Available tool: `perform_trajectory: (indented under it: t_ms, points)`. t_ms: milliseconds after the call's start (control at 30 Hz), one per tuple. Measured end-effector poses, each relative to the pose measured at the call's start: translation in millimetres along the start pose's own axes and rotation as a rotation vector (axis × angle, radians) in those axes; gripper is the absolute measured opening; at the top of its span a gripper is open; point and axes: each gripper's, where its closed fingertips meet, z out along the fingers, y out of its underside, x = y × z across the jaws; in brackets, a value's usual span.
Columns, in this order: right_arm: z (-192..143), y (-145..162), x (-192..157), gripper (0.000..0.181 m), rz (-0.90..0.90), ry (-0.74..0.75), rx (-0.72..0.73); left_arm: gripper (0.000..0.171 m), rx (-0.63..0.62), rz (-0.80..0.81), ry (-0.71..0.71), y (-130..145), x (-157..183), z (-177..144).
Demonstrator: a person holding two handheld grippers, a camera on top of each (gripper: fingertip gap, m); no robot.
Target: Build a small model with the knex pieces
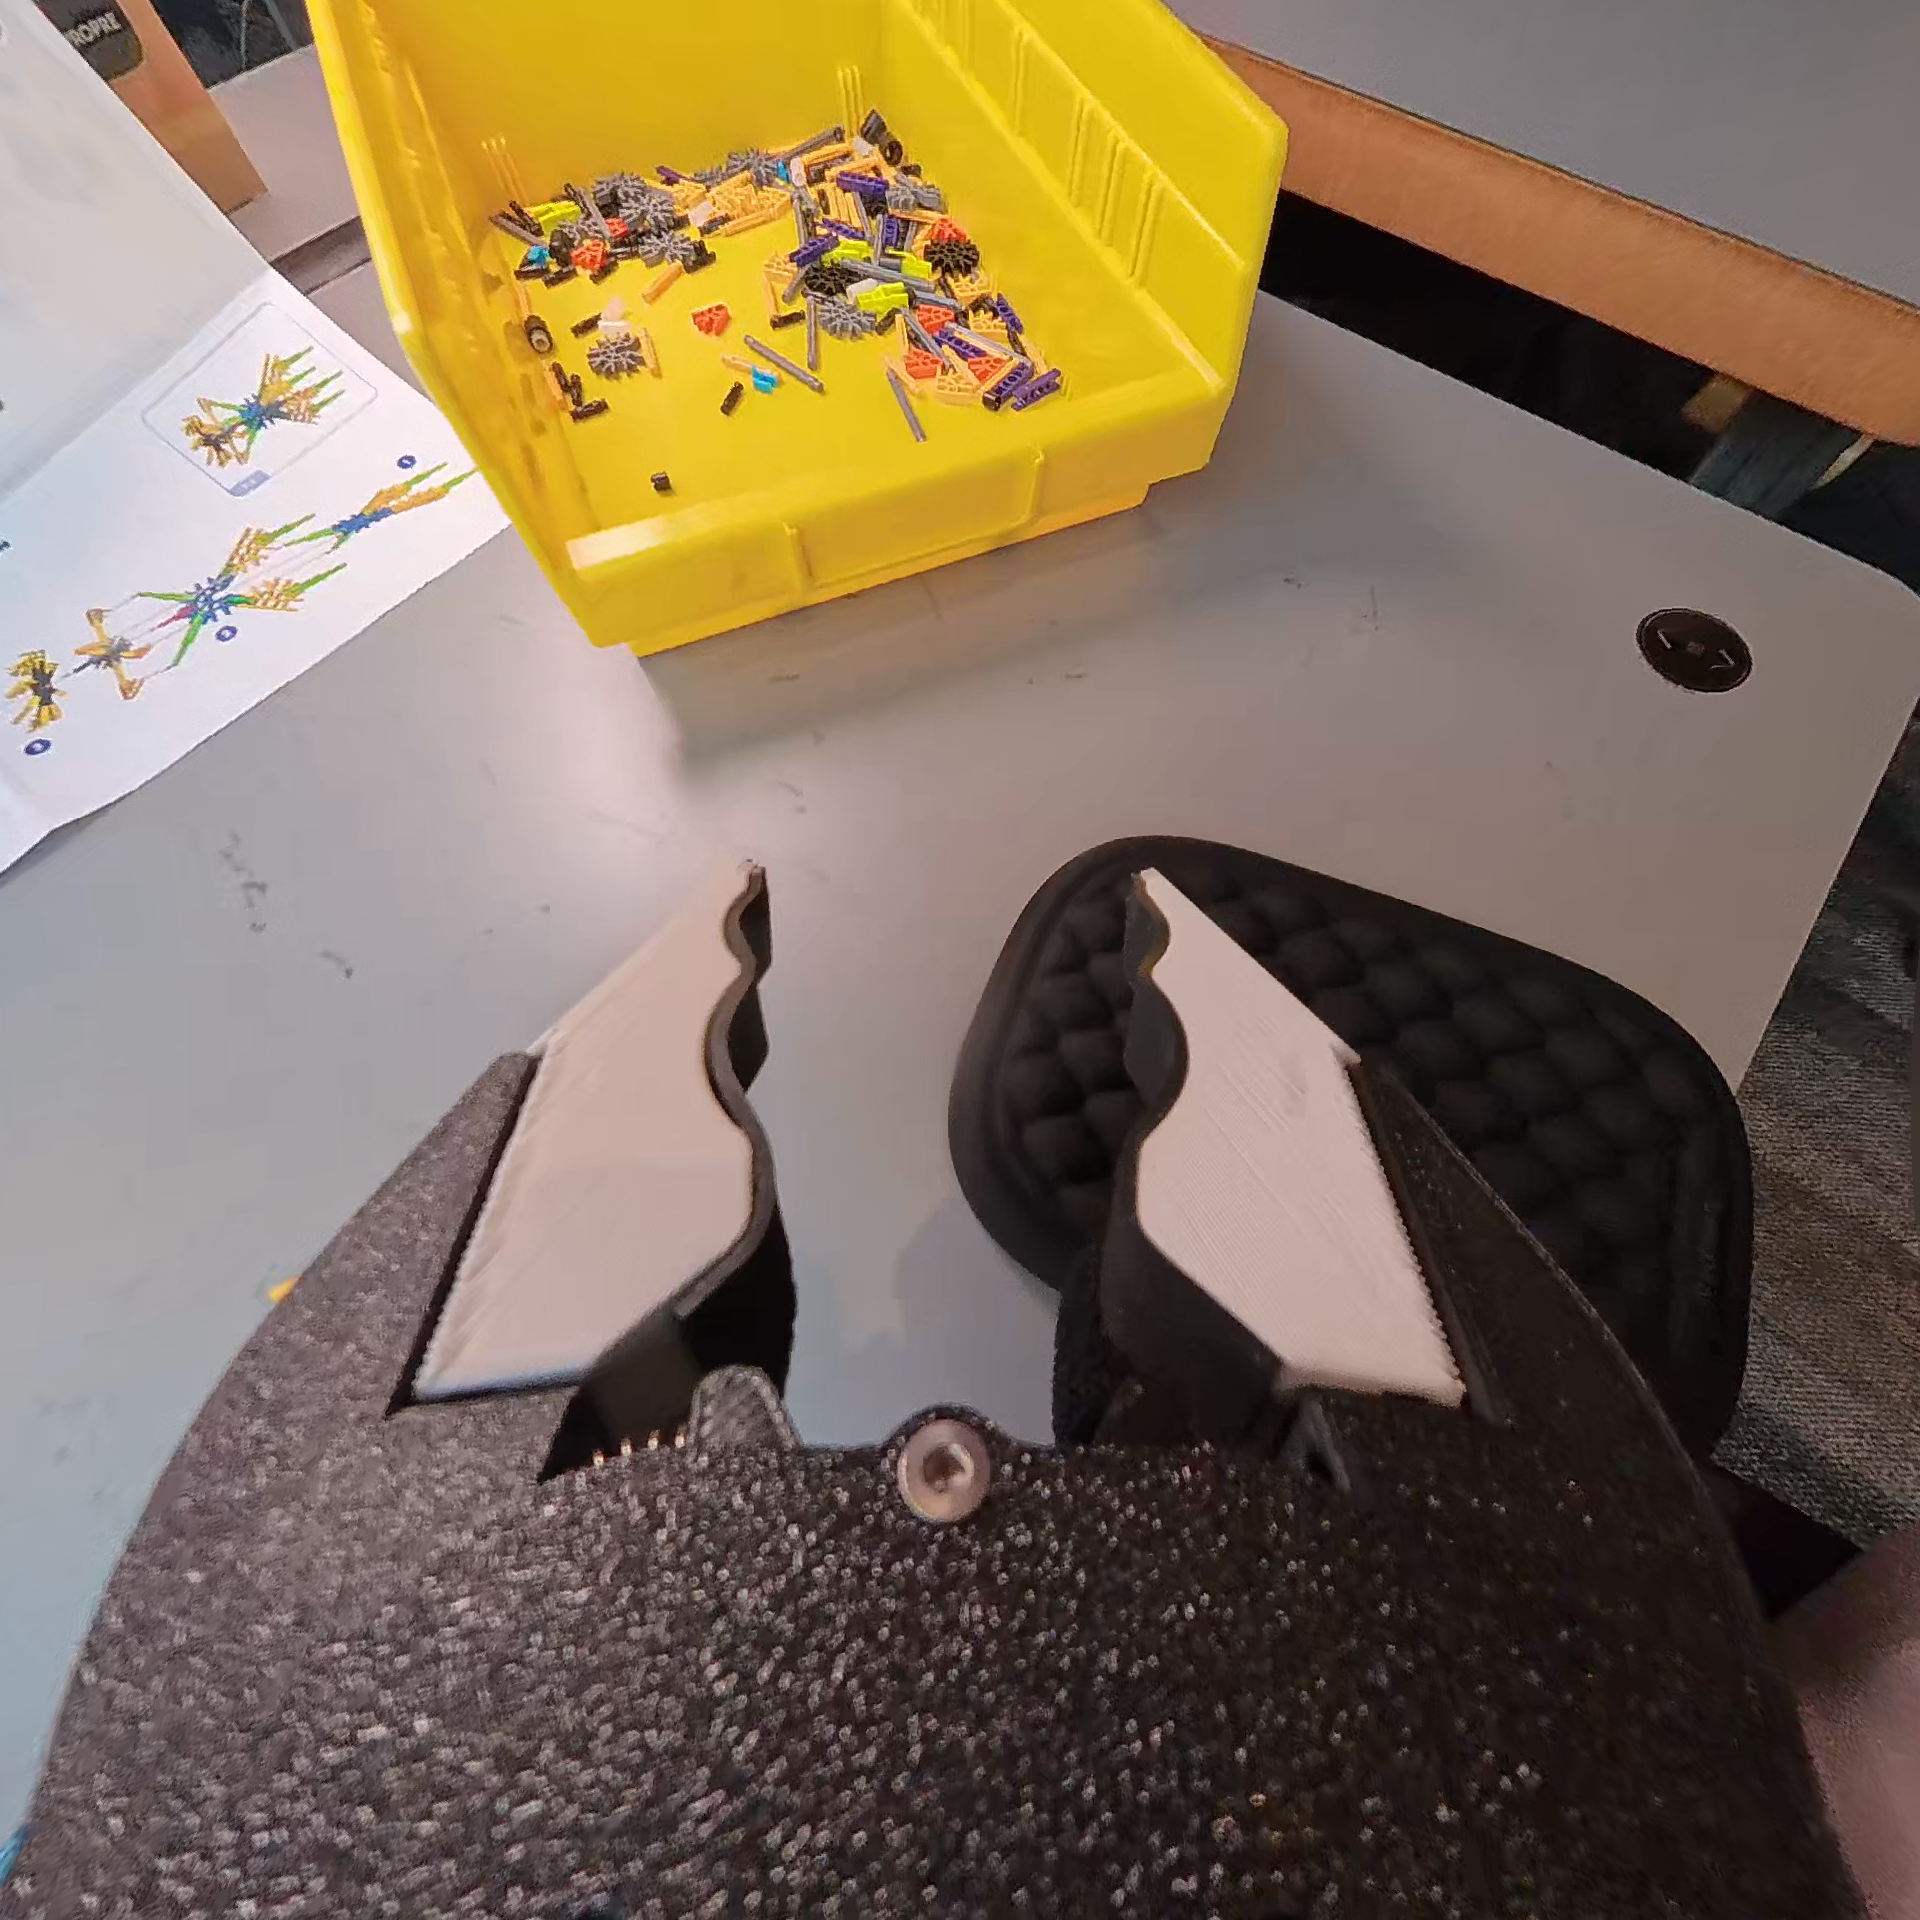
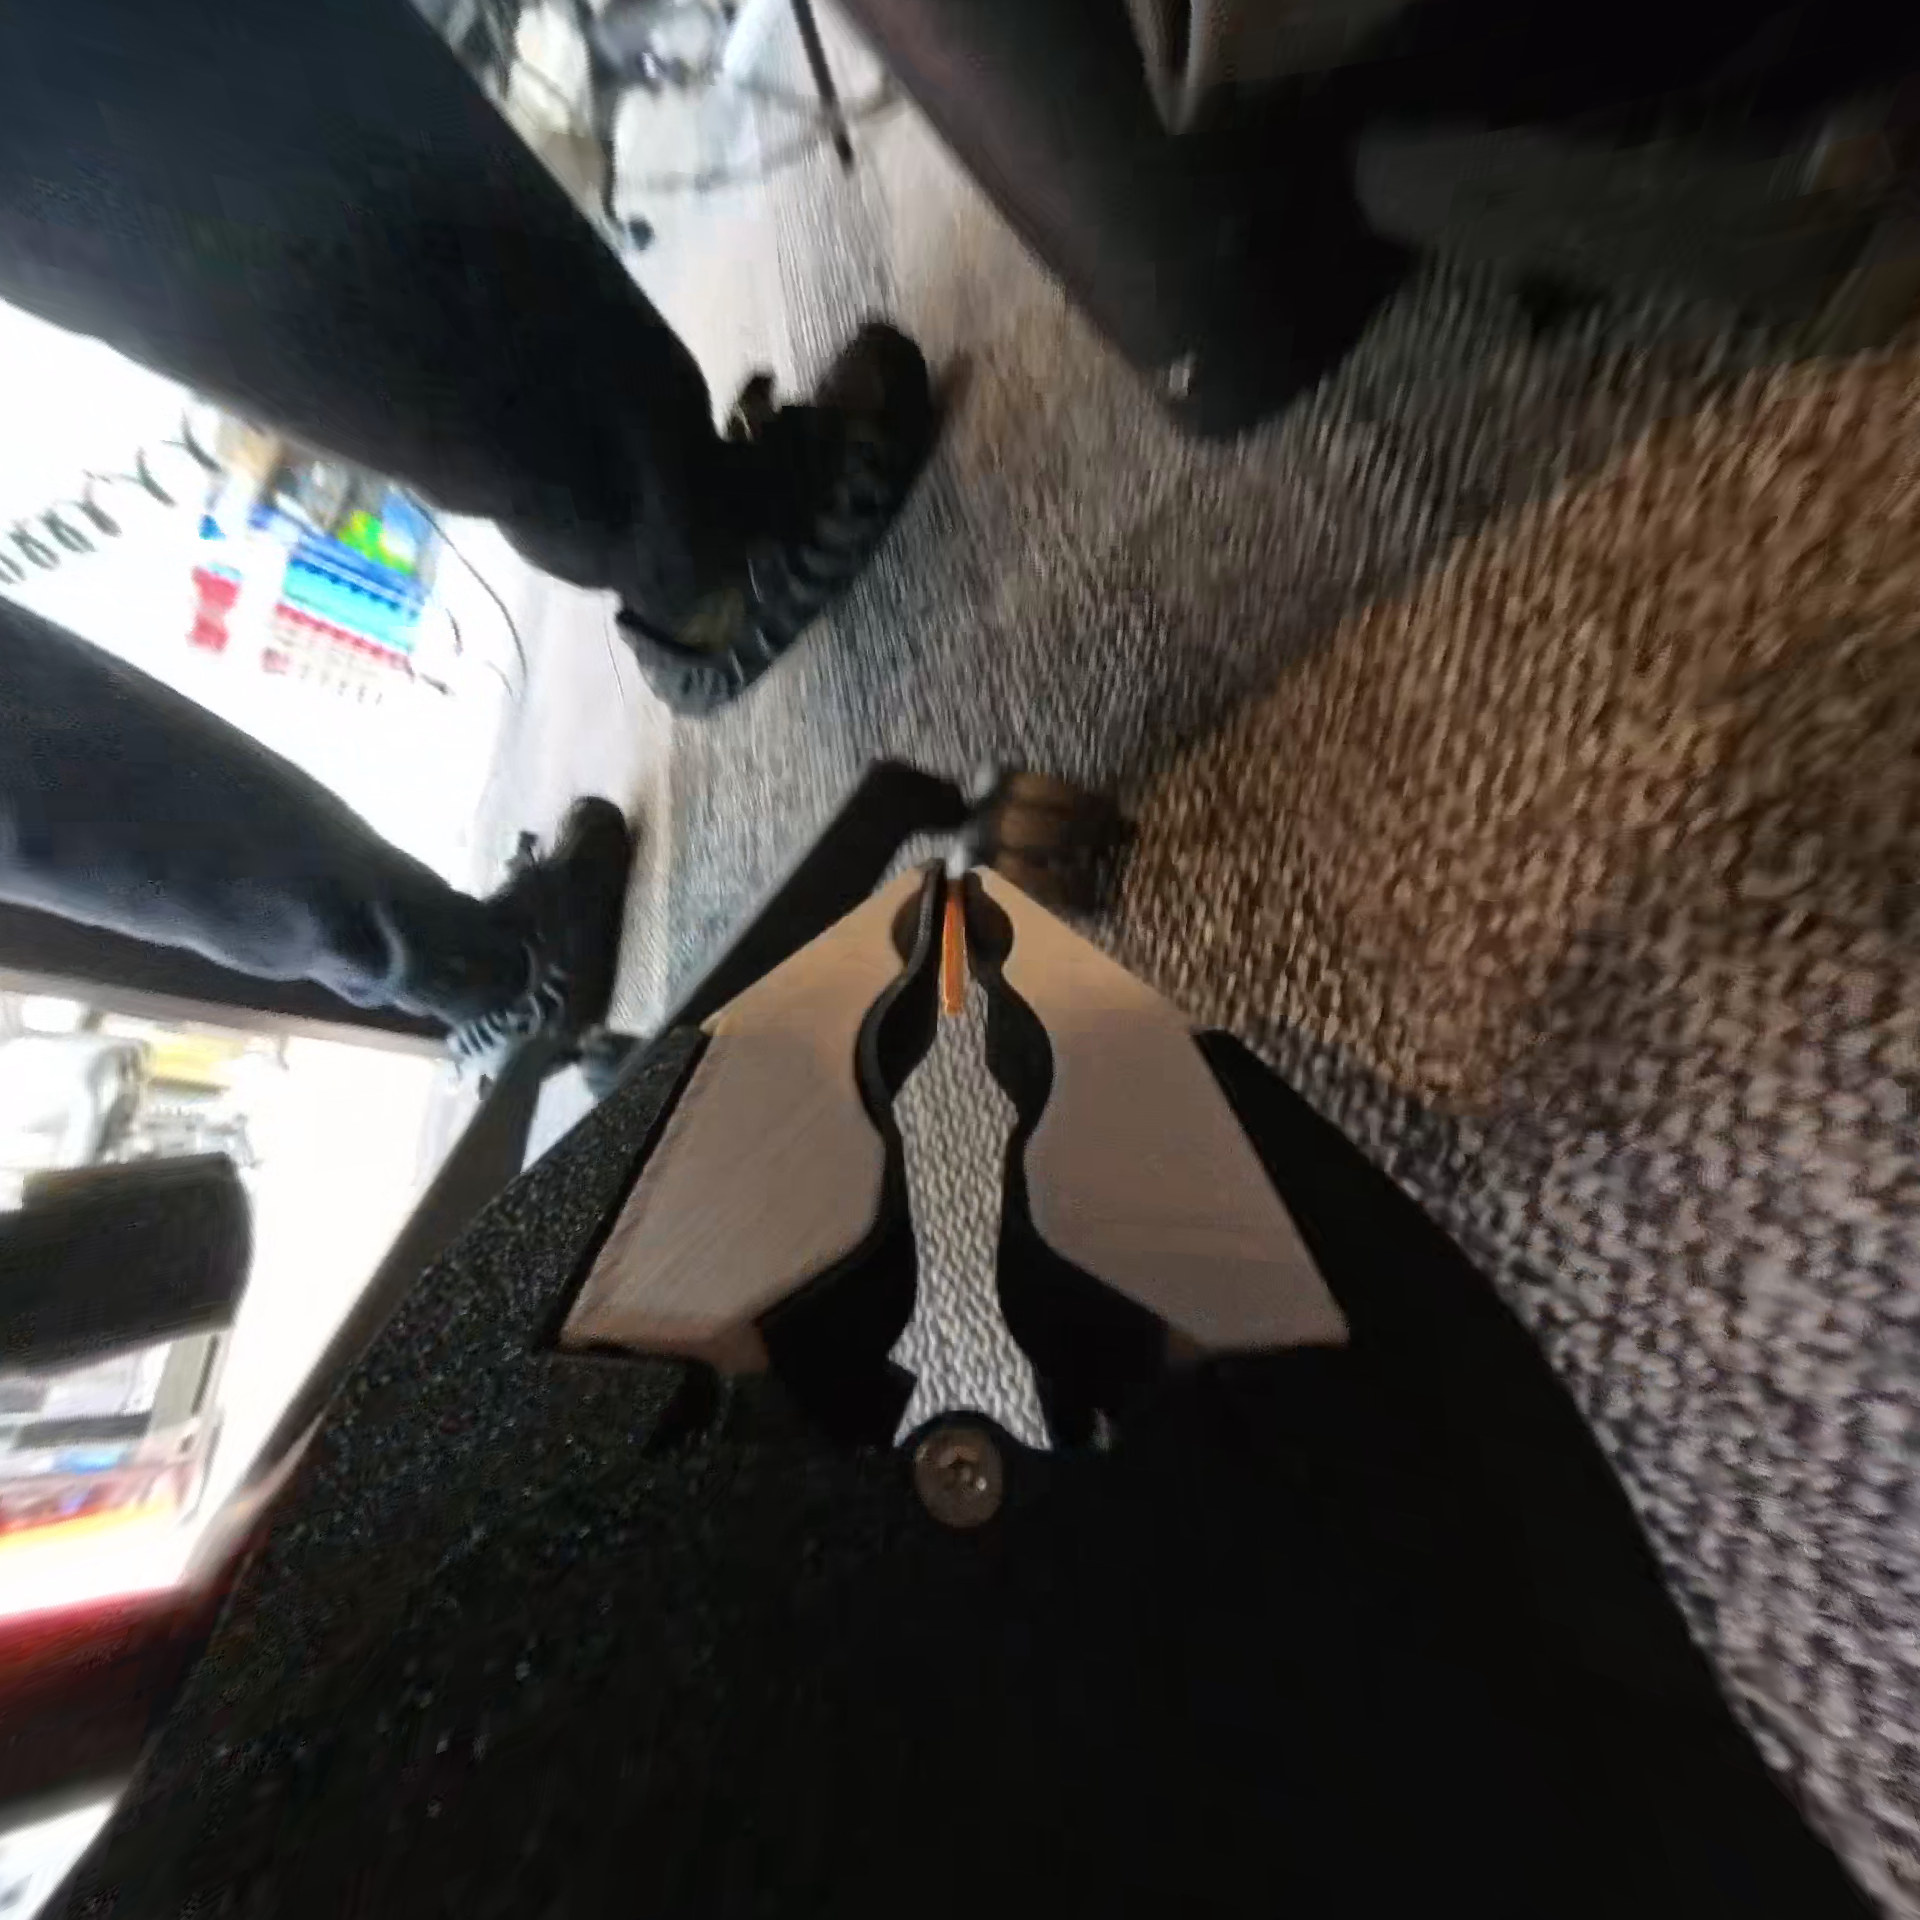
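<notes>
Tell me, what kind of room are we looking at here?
Probably an office or lab workspace: a grey desk holds a yellow parts bin of small construction-toy pieces beside an instruction sheet, and the floor is carpet.

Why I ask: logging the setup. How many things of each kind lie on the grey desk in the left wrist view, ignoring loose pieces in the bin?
Yellow bin: 1
Printed sheet: 1
Black quilted pad: 1
Round black disc: 1
Brown cardboard item, partly cut off: 1
Total: 5
</notes>
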Motion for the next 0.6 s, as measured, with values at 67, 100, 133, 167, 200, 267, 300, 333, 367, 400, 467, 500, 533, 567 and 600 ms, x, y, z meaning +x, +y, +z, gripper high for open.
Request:
perform_trajectory:
  t_ms: [67, 100, 133, 167, 200, 267, 300, 333, 367, 400, 467, 500, 533, 567, 600]
  points:
    - [-21, -40, -12, 0.001, -0.055, -0.001, 0.063, 0.066, 0.010, -0.036, 0.022, 4, -3, -4]
    - [-33, -61, -18, 0.001, -0.098, 0.006, 0.096, 0.066, 0.019, -0.044, 0.035, 4, -3, -6]
    - [-47, -83, -23, 0.001, -0.136, 0.017, 0.134, 0.067, 0.031, -0.041, 0.048, 5, -3, -9]
    - [-62, -106, -30, 0.001, -0.165, 0.027, 0.175, 0.069, 0.043, -0.031, 0.057, 5, -2, -12]
    - [-78, -129, -36, 0.001, -0.190, 0.039, 0.218, 0.070, 0.053, -0.023, 0.064, 6, -2, -15]
    - [-112, -171, -52, 0.001, -0.237, 0.056, 0.301, 0.071, 0.078, -0.029, 0.080, 9, -1, -23]
    - [-129, -190, -60, 0.001, -0.266, 0.066, 0.334, 0.071, 0.092, -0.037, 0.088, 11, -1, -28]
    - [-146, -206, -70, 0.001, -0.297, 0.073, 0.363, 0.071, 0.105, -0.039, 0.095, 13, -1, -33]
    - [-162, -221, -81, 0.001, -0.330, 0.080, 0.387, 0.071, 0.116, -0.035, 0.099, 16, -2, -37]
    - [-177, -235, -93, 0.001, -0.363, 0.080, 0.405, 0.071, 0.123, -0.036, 0.105, 19, -3, -41]
    - [-203, -259, -120, 0.001, -0.431, 0.068, 0.424, 0.067, 0.138, -0.067, 0.153, 25, 1, -48]
    - [-216, -271, -134, 0.001, -0.467, 0.066, 0.431, 0.065, 0.156, -0.082, 0.185, 26, 3, -53]
    - [-227, -284, -149, 0.002, -0.503, 0.062, 0.438, 0.062, 0.176, -0.088, 0.211, 27, 5, -57]
    - [-236, -298, -165, 0.002, -0.542, 0.054, 0.439, 0.062, 0.195, -0.087, 0.234, 27, 7, -62]
    - [-244, -312, -183, 0.002, -0.588, 0.044, 0.437, 0.061, 0.215, -0.081, 0.252, 27, 7, -67]
